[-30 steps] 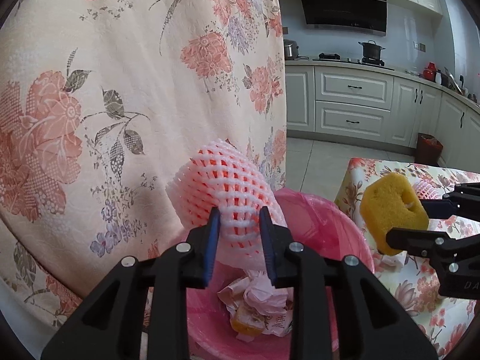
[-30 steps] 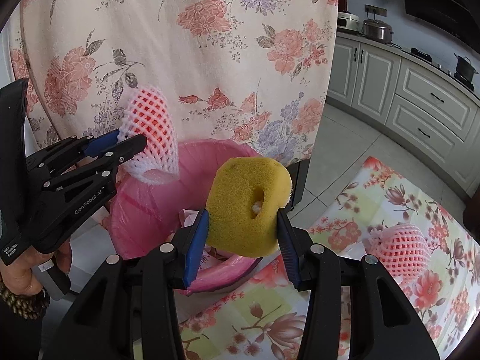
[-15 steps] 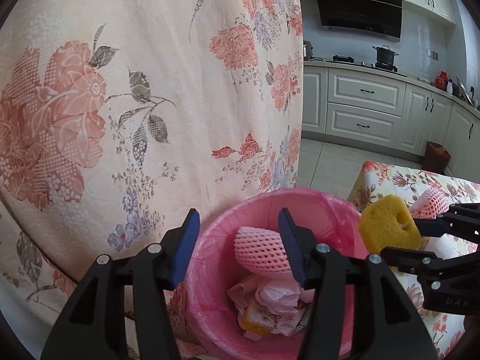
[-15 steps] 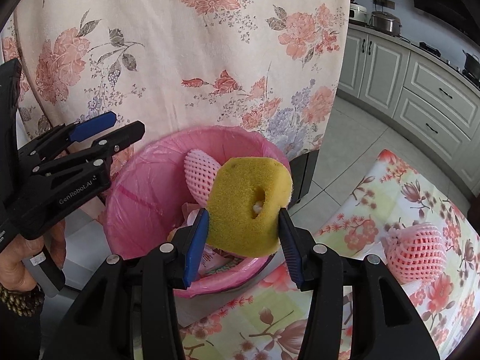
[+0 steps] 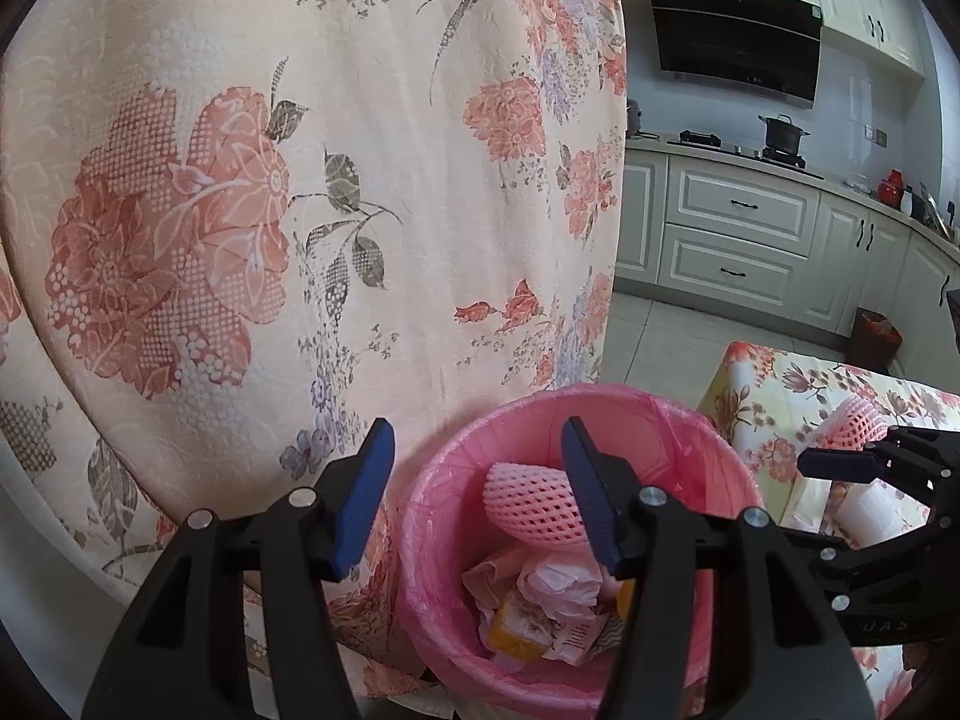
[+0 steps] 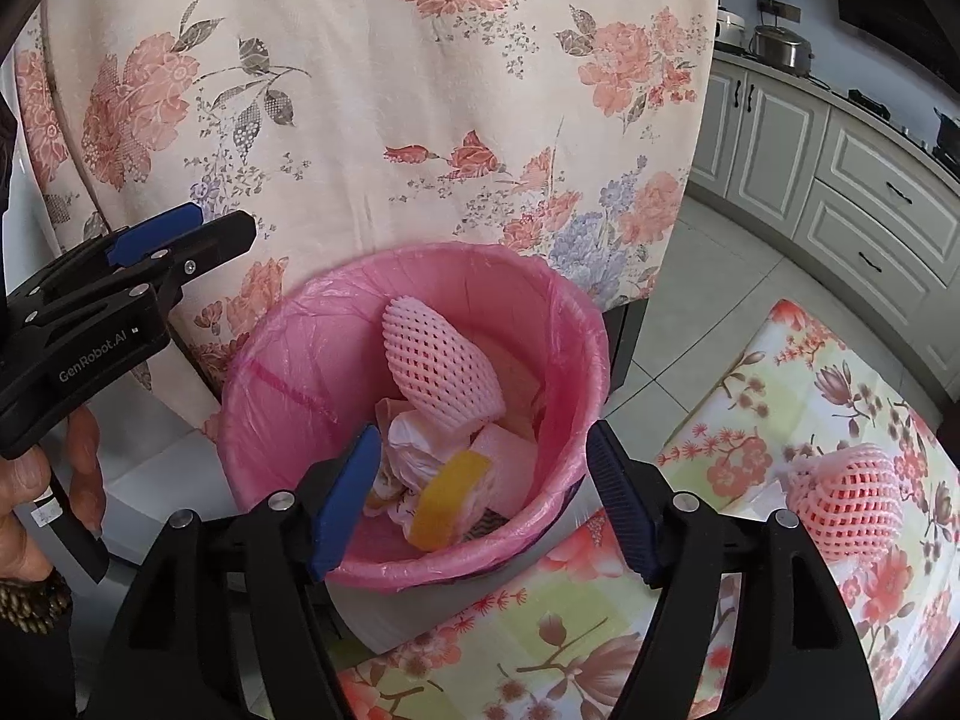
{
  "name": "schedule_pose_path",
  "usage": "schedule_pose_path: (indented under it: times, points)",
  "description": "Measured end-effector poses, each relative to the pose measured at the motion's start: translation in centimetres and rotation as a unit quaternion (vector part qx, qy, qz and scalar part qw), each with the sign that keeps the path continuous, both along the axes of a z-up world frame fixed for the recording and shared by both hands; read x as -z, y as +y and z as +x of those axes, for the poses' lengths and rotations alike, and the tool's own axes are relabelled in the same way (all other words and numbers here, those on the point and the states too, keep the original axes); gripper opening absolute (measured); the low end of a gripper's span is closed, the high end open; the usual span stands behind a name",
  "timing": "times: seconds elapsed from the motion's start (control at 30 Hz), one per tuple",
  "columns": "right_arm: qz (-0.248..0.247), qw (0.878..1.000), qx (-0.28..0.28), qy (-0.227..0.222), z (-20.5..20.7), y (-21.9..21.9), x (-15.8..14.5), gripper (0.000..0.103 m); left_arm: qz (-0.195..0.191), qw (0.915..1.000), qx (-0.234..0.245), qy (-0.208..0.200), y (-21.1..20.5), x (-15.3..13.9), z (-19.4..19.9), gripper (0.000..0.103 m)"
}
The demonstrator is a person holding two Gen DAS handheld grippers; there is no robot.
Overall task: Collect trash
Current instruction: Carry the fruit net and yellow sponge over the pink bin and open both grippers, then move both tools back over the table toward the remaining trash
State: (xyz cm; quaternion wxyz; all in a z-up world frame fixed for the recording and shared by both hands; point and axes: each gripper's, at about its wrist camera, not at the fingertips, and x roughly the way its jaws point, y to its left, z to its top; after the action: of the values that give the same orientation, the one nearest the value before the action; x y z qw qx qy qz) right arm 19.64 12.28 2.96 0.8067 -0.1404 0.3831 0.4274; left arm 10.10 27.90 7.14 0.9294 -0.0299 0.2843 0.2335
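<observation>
A pink-lined trash bin stands below me; it also shows in the left wrist view. Inside lie a pink foam net, crumpled paper and the yellow sponge. The net also shows in the left wrist view. My right gripper is open and empty above the bin's near rim. My left gripper is open and empty over the bin's left side. A second pink foam net lies on the floral table at the right.
A floral cloth hangs behind the bin. The floral table runs along the bin's near right side. Kitchen cabinets stand at the far right across a tiled floor. A white roll lies on the table.
My left gripper opened and dropped the foam net into the bin. My right gripper then opened and the yellow sponge fell into the bin.
</observation>
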Motion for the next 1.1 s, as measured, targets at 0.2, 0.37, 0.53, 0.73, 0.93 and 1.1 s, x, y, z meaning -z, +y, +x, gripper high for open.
schedule_pose_path:
  times: [0.2,0.37,0.53,0.73,0.93,1.1]
  points:
    - [0.004,0.999,0.034,-0.005,1.1,-3.2,-0.4,0.070,-0.002,1.0000,0.004,0.001,-0.5,0.0,-0.1,0.056]
    - [0.005,0.997,0.070,-0.007,2.2,-6.9,-0.4,0.070,-0.003,0.9999,0.012,0.003,-1.5,-0.1,0.0,0.056]
    - [0.000,0.994,0.105,-0.004,2.7,-10.7,0.2,0.072,-0.004,0.9997,0.023,0.003,-3.0,-0.1,0.3,0.057]
    - [-0.006,0.991,0.135,0.007,2.7,-14.7,1.6,0.073,-0.004,0.9991,0.042,0.006,-5.3,0.0,0.6,0.058]
    - [-0.009,0.987,0.158,0.022,2.0,-18.0,3.0,0.074,-0.006,0.9980,0.062,0.010,-7.9,0.2,0.9,0.059]
    - [-0.009,0.985,0.168,0.033,1.2,-19.8,4.2,0.074,-0.008,0.9967,0.079,0.016,-9.8,0.6,1.3,0.059]
